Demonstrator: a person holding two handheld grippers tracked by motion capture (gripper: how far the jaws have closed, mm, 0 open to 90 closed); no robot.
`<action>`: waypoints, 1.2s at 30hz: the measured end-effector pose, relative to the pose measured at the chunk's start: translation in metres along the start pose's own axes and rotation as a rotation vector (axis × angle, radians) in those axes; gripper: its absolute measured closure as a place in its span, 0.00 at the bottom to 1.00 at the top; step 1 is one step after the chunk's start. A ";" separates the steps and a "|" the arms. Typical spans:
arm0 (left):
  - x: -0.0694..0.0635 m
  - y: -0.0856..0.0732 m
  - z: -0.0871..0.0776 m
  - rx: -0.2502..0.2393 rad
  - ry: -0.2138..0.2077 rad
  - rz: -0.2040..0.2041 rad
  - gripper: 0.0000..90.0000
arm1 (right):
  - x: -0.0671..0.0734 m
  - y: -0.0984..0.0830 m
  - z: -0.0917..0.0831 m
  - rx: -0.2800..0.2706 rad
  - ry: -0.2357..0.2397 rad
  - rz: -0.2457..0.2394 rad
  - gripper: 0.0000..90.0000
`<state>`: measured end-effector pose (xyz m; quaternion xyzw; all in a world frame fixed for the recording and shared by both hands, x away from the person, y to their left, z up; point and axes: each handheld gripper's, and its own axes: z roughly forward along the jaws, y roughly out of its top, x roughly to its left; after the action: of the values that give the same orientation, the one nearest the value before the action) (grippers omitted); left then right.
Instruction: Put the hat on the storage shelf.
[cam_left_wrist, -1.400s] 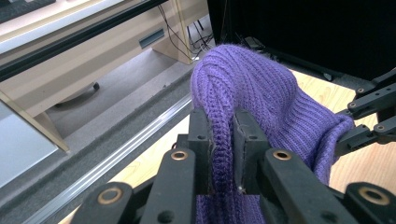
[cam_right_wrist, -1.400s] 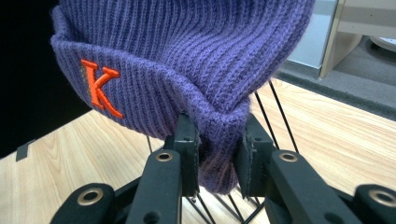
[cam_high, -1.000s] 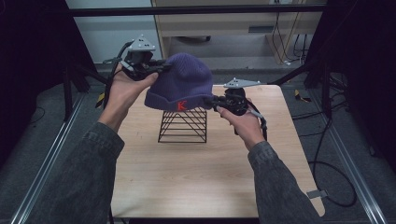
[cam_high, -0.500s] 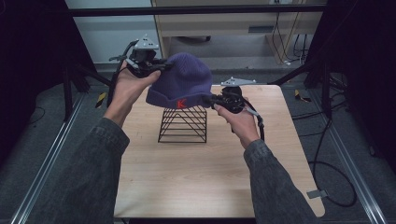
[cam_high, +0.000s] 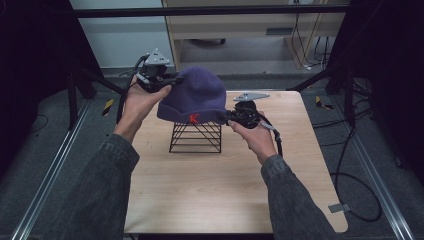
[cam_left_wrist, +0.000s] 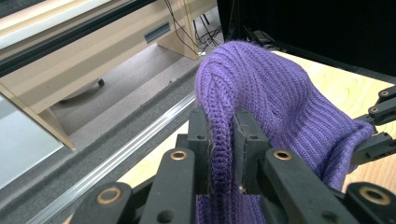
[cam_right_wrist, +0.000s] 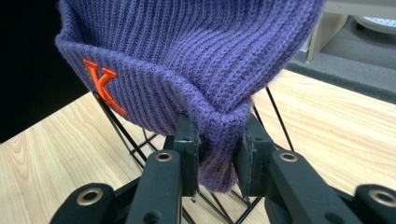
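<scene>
Both grippers lower than before, purple beanie (cam_high: 192, 97) now sits atop wire stand (cam_high: 196, 137) on table (cam_high: 225, 190). Left gripper (cam_high: 167, 80) jaws clamped on hem; right gripper (cam_high: 231, 117) likewise. Advice: keep hem stretched, descend evenly, stay centred over stand.

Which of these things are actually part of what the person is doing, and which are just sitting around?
In the job:
- purple hat, its brim pinched on both sides
- left gripper
- right gripper
- black wire stand under the hat

Just lying about:
- cables on the floor
- wooden cabinet behind the table
</scene>
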<state>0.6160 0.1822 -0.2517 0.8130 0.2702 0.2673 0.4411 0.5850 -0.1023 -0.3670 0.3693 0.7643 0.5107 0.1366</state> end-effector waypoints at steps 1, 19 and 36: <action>0.000 -0.001 0.000 0.001 0.000 -0.001 0.87 | 0.000 -0.001 0.000 0.002 -0.001 -0.002 0.81; 0.001 -0.029 0.002 0.002 -0.004 -0.033 0.86 | 0.007 -0.013 0.009 0.062 -0.012 -0.054 0.79; -0.004 -0.042 0.004 -0.008 -0.023 -0.039 0.87 | 0.007 -0.030 0.013 0.083 -0.009 -0.061 0.80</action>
<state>0.6071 0.1973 -0.2907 0.8088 0.2799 0.2504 0.4526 0.5755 -0.0948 -0.3982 0.3536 0.7950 0.4725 0.1402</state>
